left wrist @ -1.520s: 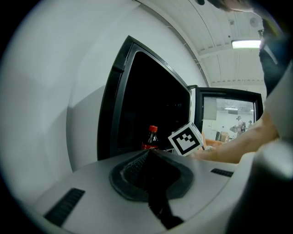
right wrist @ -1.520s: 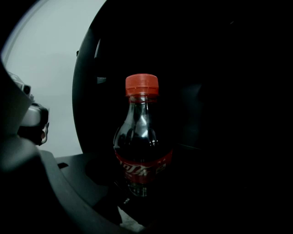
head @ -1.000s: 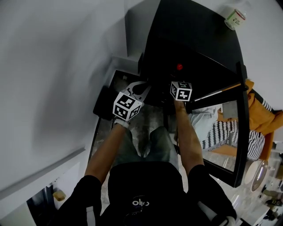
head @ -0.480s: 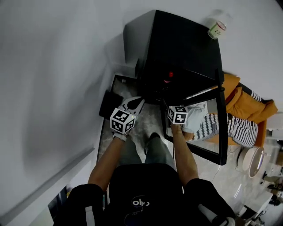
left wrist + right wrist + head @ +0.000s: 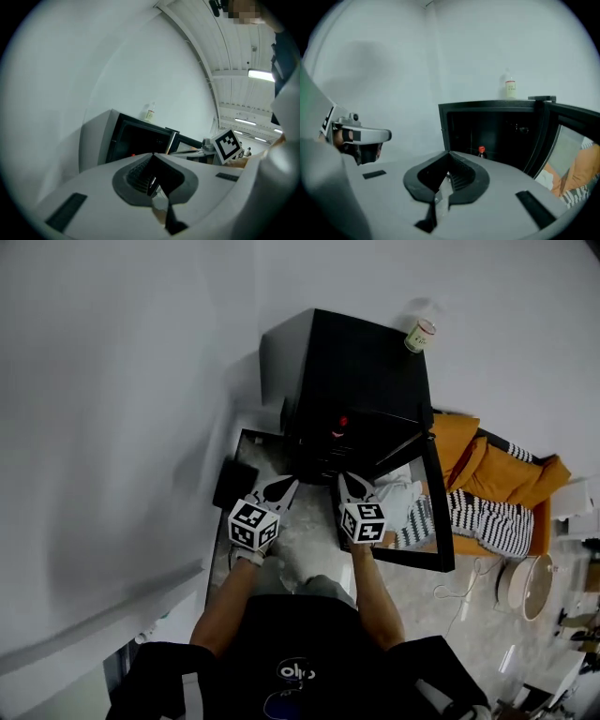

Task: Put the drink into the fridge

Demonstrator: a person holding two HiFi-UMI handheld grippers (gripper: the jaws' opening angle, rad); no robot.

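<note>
Drink (image 5: 482,153) mostly hidden inside dark fridge (image 5: 366,362); red cap (image 5: 481,149) visible.

The fridge (image 5: 366,371) is black all over, its inside dark too. The drink bottle (image 5: 481,151) inside it is dark with a red cap. The small bottle (image 5: 421,334) on top is whitish with a red and green label. My left tool (image 5: 292,482) and right tool (image 5: 345,476) are pale grey with dark ribbed pads, and each carries a cube of black-and-white squares. Beside the door lie an orange cloth (image 5: 487,470) and a black-and-white striped one (image 5: 487,521). The wall (image 5: 122,381) is plain light grey.
</note>
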